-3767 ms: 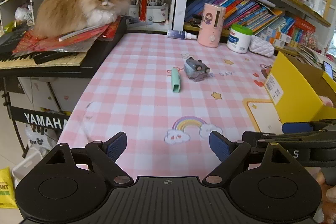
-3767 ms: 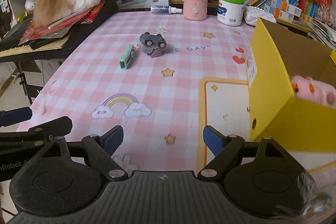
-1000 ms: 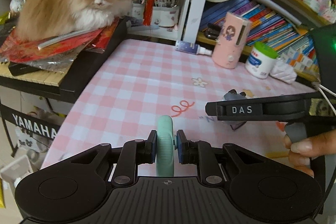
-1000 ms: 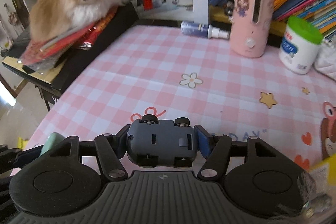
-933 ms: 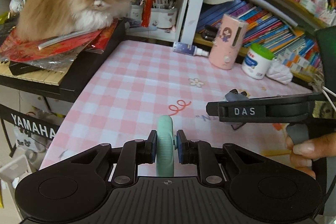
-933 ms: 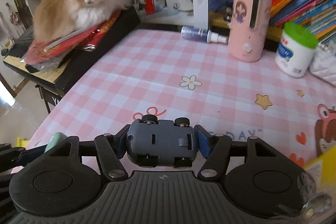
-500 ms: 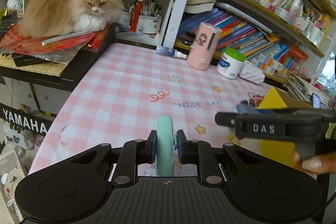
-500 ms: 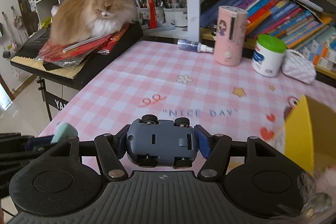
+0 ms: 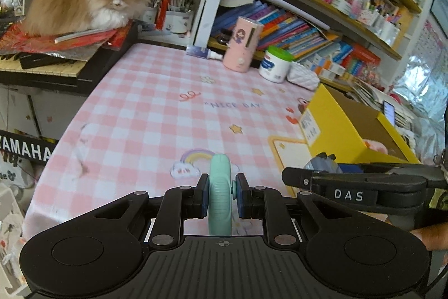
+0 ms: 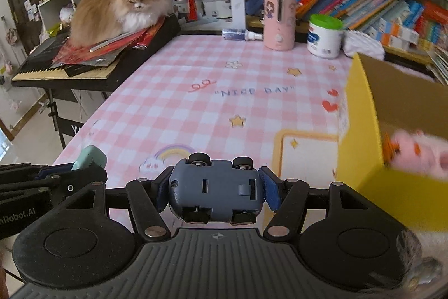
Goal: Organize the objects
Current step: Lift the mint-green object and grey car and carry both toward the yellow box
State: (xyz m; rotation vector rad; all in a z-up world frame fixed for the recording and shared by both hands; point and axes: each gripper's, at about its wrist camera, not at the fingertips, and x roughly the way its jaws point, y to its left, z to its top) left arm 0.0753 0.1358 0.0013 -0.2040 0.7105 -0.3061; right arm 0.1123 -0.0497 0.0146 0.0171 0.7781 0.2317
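Left wrist view: my left tool is clenched on the slim mint-green plastic case, which stands on edge between the blue pads and is lifted off the counter. That counter wears a pink-and-white checked cloth printed with a rainbow and the words "NICE DAY". To the right, the right tool crosses the frame as a black bar lettered "DAS", with a bit of the grey toy showing at its tip, just in front of the open yellow cardboard box. A hand grips its handle at the right edge. At the far end of the counter stand a pink cylindrical dispenser and a white tub with a green lid. A fluffy ginger cat sits on red papers over a keyboard at upper left.

Right wrist view: my right tool is grasping the blue-grey toy car, belly toward the camera, wheels top and bottom, clear of the counter. The yellow box is close at right, blurred, with a pink soft toy inside it. The left tool shows at lower left, the mint case poking from its end.
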